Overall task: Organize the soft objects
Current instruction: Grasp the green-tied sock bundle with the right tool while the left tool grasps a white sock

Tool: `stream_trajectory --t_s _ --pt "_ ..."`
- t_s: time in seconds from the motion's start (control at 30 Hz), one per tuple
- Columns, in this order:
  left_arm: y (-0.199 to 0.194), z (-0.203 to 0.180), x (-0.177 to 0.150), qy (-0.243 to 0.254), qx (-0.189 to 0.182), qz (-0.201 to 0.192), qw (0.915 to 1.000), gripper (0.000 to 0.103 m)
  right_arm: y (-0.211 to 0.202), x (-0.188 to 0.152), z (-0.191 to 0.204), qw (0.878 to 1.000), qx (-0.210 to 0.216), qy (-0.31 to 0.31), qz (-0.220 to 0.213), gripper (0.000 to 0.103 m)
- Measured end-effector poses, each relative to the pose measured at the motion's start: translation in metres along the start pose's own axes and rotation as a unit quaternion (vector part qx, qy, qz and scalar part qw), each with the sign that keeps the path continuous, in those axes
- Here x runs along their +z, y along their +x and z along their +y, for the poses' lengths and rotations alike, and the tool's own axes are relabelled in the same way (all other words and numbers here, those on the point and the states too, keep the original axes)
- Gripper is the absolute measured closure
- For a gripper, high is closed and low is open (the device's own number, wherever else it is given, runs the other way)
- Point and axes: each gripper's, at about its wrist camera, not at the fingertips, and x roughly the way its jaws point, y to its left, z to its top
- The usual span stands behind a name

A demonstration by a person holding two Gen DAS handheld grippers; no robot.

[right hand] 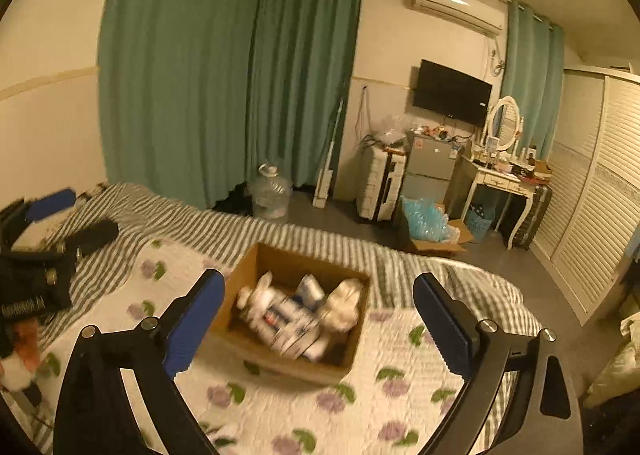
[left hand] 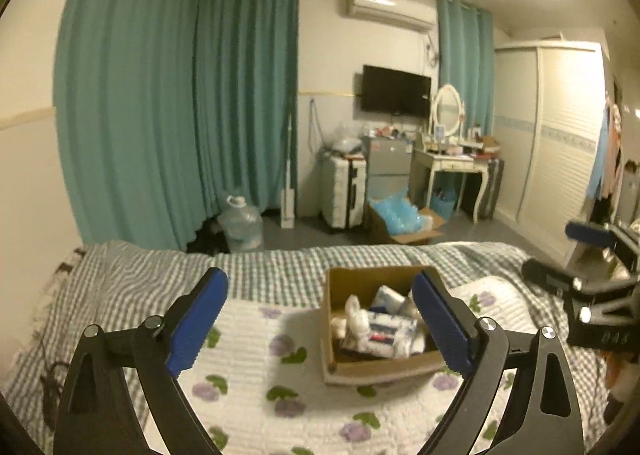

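An open cardboard box point(left hand: 352, 369) sits on the flowered quilt point(left hand: 248, 371) on the bed. It holds several soft things, among them a white plush toy point(left hand: 358, 319) and blue-and-white packs point(left hand: 390, 329). My left gripper point(left hand: 320, 319) is open and empty, held above the quilt just before the box. In the right wrist view the box point(right hand: 304, 369) holds the same blurred soft things, with a white plush point(right hand: 344, 305). My right gripper point(right hand: 318, 321) is open and empty above the box's near side. The right gripper also shows in the left wrist view point(left hand: 560, 255), and the left gripper in the right wrist view point(right hand: 74, 213).
A grey striped blanket point(left hand: 160, 267) covers the far part of the bed. Beyond it on the floor stand a water jug point(left hand: 242, 223), a suitcase point(left hand: 344, 191), a box of blue bags point(left hand: 400, 219) and a dressing table point(left hand: 452, 167). Teal curtains point(left hand: 160, 95) hang at left.
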Motion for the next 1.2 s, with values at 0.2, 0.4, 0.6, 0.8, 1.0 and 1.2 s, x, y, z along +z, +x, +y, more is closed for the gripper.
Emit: stream_trajectory --t_s 0.2,0.4,0.6,0.8,1.0,1.2 --pt "-0.03 0.021 -0.024 -0.011 0.003 0.007 0.9999 0.008 -0.012 -0.044 0.028 0.999 0.027 0.015 0.014 0.007" --pt "-0.026 0.034 -0.082 -0.015 0.014 0.044 0.9988 0.008 0.006 -0.091 0.053 0.998 0.044 -0.008 0.034 0.007" --pt "-0.004 0.03 -0.141 -0.009 0.047 0.087 0.995 0.008 0.044 -0.153 0.076 0.992 0.069 -0.04 0.095 0.007" --pt "0.035 0.027 -0.196 -0.026 0.048 0.138 0.9889 0.008 0.099 -0.214 0.089 0.975 0.107 -0.046 0.187 0.007" --pt "0.063 0.02 -0.234 -0.009 0.034 0.196 0.98 0.008 0.133 -0.241 0.095 0.962 0.139 -0.032 0.232 0.026" --pt "0.065 0.018 -0.244 0.016 0.029 0.204 0.9784 0.008 0.14 -0.25 0.098 0.957 0.15 -0.034 0.247 0.065"
